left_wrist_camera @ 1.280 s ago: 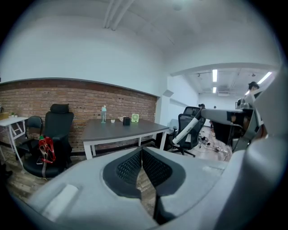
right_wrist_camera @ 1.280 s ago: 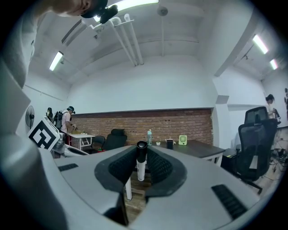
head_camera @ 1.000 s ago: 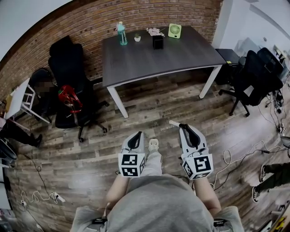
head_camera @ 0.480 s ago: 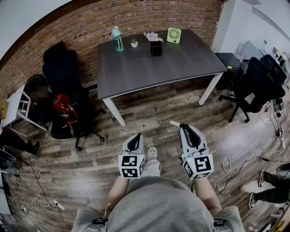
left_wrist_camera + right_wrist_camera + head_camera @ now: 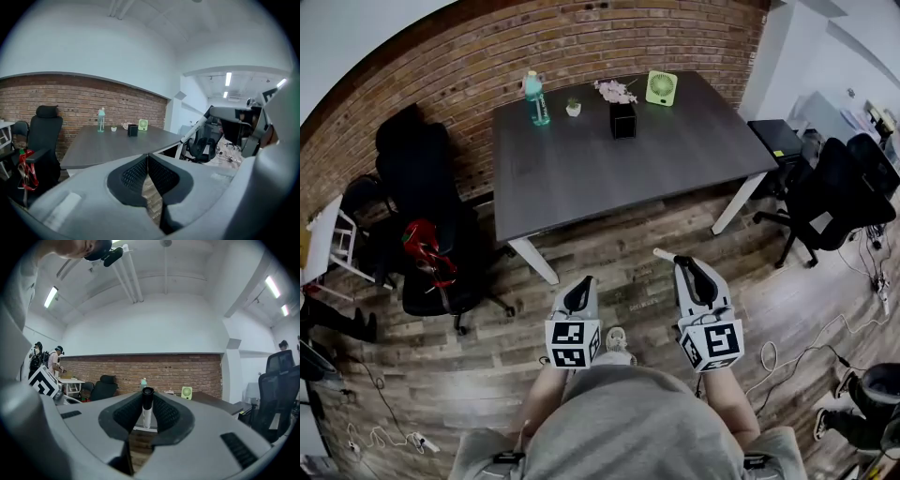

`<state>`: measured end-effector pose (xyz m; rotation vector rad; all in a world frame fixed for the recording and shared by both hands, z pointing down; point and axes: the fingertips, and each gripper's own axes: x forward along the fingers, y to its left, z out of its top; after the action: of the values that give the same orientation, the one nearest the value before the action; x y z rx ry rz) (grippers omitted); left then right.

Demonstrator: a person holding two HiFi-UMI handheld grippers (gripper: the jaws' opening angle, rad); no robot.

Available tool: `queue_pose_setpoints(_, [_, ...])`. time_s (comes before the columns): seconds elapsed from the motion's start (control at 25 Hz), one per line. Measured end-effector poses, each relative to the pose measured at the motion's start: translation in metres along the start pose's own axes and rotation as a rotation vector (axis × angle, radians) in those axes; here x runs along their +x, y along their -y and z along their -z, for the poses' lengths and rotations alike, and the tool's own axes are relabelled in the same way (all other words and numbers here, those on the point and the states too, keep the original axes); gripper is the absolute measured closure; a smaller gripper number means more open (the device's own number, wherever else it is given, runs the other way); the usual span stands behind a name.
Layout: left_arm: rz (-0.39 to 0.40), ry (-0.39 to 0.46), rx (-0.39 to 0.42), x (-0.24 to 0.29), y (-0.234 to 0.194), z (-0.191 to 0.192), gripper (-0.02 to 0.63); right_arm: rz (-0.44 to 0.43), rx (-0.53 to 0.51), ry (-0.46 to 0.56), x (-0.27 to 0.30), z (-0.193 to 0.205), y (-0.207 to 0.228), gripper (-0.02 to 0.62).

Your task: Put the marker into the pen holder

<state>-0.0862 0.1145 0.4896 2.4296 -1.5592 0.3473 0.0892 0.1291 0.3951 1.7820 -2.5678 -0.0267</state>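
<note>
Now: the right gripper (image 5: 682, 264) is clamped on the marker (image 5: 663, 254), its jaws narrow about the barrel. In the right gripper view the marker (image 5: 146, 405) stands upright between the pads, dark end uppermost, white barrel below. The left gripper (image 5: 581, 283) has its jaws pressed together with nothing between them. Both grippers are held over the wooden floor (image 5: 609, 248), just in front of the person's torso.

The pen holder (image 5: 623, 120), a black square cup, stands on the far part of the grey table (image 5: 581, 173), well apart from the marker. Around it:
- pink flowers (image 5: 615, 91) just behind it
- a green fan (image 5: 661, 87) to its right
- a small potted plant (image 5: 573, 109) and a teal bottle (image 5: 532, 97) to its left

A stretch of floor and the table's near edge lie between the marker and the holder. Black office chairs (image 5: 417, 183) flank the table. A red item (image 5: 427, 246) rests on the left one. Cables (image 5: 787, 337) trail on the floor at right.
</note>
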Motion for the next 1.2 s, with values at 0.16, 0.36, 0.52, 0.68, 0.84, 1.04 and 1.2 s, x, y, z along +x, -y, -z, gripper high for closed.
queue_pose_setpoints(0.16, [0.009,-0.005,0.008,0.034,-0.015,-0.014,0.589,0.007,0.001,0.006,0.037,-0.003,0.013,0.523])
queue_pose_setpoints(0.36, [0.023,-0.011,0.012,0.069,-0.033,-0.026,0.589,0.015,0.001,0.002,0.076,-0.003,0.024,0.523])
queue_pose_setpoints(0.52, [0.034,-0.014,0.018,0.094,-0.044,-0.034,0.589,0.026,0.007,0.0,0.101,0.001,0.034,0.523])
queue_pose_setpoints(0.68, [0.047,-0.02,0.027,0.116,-0.053,-0.041,0.589,0.033,0.007,-0.004,0.125,0.003,0.042,0.523])
queue_pose_setpoints(0.84, [0.059,-0.026,0.031,0.133,-0.063,-0.046,0.589,0.034,0.001,-0.004,0.146,0.004,0.046,0.523])
queue_pose_setpoints(1.04, [0.068,-0.029,0.031,0.15,-0.074,-0.051,0.589,0.04,-0.01,-0.008,0.166,0.004,0.05,0.523])
queue_pose_setpoints(1.2, [0.077,-0.039,0.027,0.162,-0.078,-0.051,0.589,0.047,-0.008,-0.018,0.177,0.005,0.054,0.523])
